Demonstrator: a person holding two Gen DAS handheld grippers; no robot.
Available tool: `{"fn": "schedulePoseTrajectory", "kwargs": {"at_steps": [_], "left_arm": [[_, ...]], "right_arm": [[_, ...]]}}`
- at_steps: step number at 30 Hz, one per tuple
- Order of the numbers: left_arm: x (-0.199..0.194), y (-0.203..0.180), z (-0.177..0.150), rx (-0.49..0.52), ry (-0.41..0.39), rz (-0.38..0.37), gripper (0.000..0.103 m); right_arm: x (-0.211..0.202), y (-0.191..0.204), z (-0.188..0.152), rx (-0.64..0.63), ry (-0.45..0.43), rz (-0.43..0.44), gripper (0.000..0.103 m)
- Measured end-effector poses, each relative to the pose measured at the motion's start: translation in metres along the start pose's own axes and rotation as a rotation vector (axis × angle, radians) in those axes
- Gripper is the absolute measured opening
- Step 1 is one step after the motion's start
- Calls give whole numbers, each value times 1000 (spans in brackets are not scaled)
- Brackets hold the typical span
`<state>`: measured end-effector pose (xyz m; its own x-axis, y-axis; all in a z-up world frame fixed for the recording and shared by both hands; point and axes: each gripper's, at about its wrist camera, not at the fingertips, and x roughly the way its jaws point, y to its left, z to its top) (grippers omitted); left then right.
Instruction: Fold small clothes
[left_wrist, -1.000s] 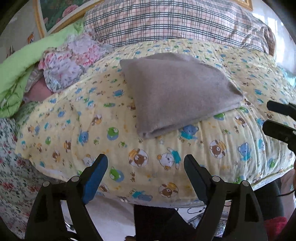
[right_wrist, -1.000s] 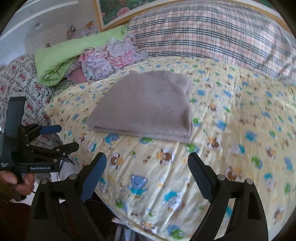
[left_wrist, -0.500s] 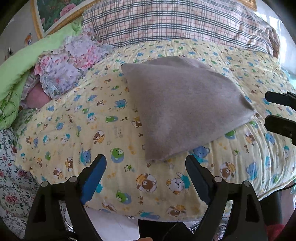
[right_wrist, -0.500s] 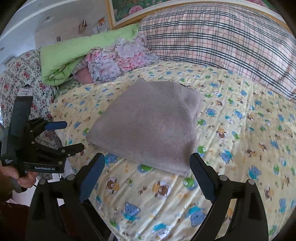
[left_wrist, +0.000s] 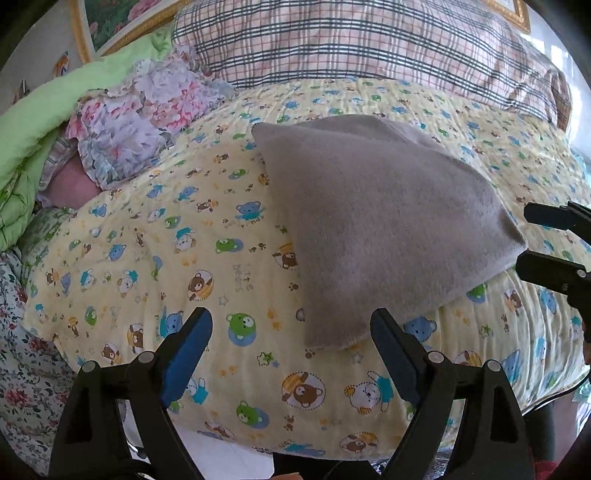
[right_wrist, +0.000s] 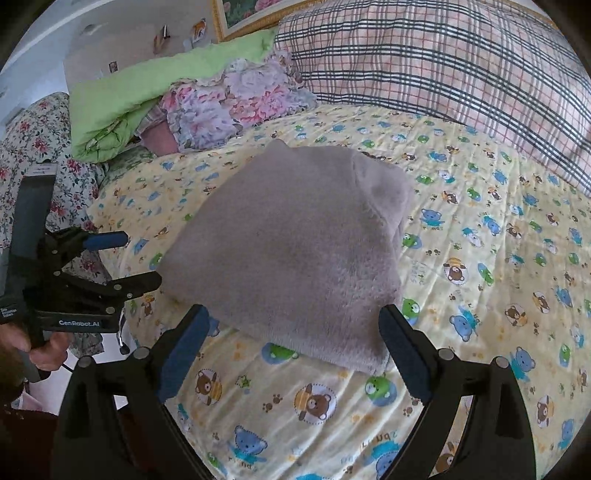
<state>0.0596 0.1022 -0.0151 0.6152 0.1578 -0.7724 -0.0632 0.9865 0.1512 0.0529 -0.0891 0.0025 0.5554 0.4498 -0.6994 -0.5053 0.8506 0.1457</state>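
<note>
Hand-held grippers (left_wrist: 291, 328) (right_wrist: 293, 328) nearer grey cloth (right_wrist: 295, 251) – both agape.

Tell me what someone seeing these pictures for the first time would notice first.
A folded grey fleece garment lies in the middle of a yellow quilt printed with cartoon bears. Behind it a big plaid pillow spans the head of the bed, with a floral cloth and a green blanket bunched at the left.
</note>
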Motion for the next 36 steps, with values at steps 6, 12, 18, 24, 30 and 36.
{"fn": "schedulePoseTrajectory", "kwargs": {"at_steps": [6, 12, 18, 24, 30, 36], "left_arm": [[3, 0, 5, -5, 13, -4, 88], [6, 1, 8, -8, 22, 20, 88], [10, 4, 12, -16, 38, 13, 88], [11, 4, 16, -29, 45, -2, 88], [12, 5, 21, -36, 48, -4, 88], [12, 5, 23, -36, 47, -2, 88]], "right_arm": [[8, 1, 7, -14, 14, 12, 93], [15, 1, 12, -18, 24, 22, 93], [17, -1, 17, -22, 21, 34, 93], [18, -2, 21, -28, 24, 35, 93], [21, -3, 26, -32, 29, 44, 93], [24, -4, 31, -53, 38, 57, 93]]}}
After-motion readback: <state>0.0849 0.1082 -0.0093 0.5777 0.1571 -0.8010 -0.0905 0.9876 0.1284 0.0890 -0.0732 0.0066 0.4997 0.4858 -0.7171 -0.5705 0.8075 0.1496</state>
